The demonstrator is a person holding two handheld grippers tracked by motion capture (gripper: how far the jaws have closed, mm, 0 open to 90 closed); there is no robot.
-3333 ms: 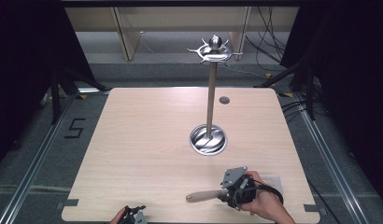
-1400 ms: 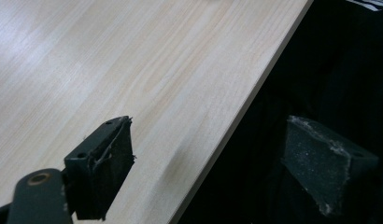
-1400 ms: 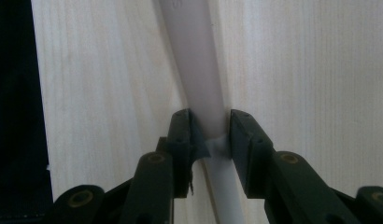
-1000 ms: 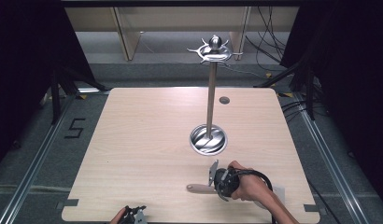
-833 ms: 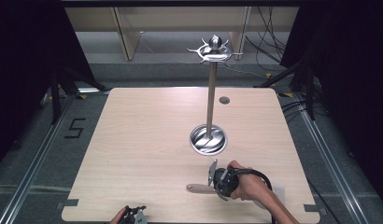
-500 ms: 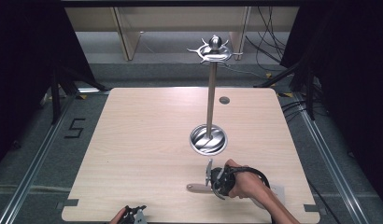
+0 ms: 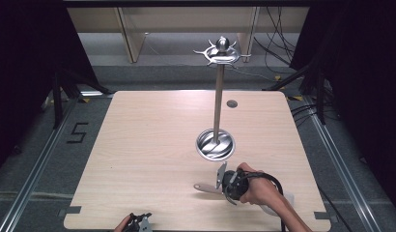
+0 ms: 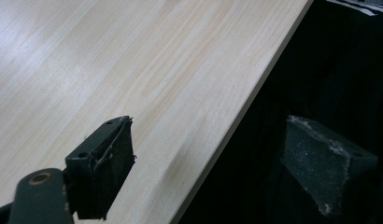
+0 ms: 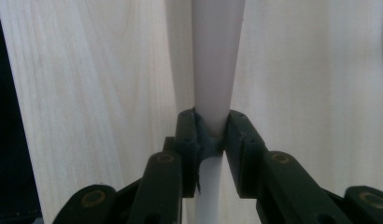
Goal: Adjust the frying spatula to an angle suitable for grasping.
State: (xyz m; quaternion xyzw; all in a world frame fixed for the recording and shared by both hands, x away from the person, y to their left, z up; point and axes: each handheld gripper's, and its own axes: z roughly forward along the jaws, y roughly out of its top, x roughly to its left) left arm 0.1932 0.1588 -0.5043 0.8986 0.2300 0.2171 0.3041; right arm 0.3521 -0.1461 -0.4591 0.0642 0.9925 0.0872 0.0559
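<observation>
Two tools: right tool (image 9: 212,135) clamps one pale handle (image 9: 216,60); left tool (image 8: 217,168) gapes wide over the table (image 8: 110,56) edge.

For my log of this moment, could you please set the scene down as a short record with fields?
table: light wood
stand: metal pole on a round base, hooks on top
right claw: shut on the pale utensil handle, near the table's front edge
left claw: open, at the table's front edge
utensil: lying flat, handle end pointing left
</observation>
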